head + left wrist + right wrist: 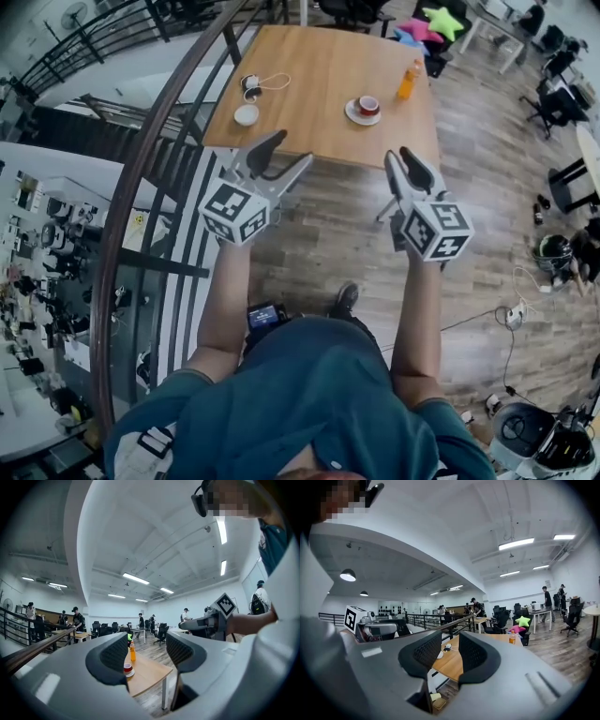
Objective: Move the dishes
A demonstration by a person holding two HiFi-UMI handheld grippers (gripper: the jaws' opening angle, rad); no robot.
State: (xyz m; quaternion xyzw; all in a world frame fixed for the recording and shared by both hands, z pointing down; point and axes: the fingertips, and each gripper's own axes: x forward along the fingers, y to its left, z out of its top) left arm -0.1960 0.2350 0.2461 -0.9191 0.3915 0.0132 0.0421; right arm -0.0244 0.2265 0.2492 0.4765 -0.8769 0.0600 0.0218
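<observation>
A wooden table (319, 84) stands ahead of me. On it sit a small white dish (247, 114) near the left front corner and a red cup on a white saucer (364, 108) toward the right. My left gripper (293, 146) hovers short of the table's front edge, its jaws apart with nothing between them. In the left gripper view the cup and saucer (127, 669) show through the gap of the left gripper (147, 656). My right gripper (398, 153) is held level beside it, with a narrow empty gap. The right gripper (450, 656) frames the white dish (440, 655).
An orange bottle (407, 81) stands at the table's far right; a white cable with earphones (255, 84) lies behind the dish. A dark curved railing (150, 159) and a drop run along the left. Star cushions (442, 21), office chairs and floor cables lie to the right.
</observation>
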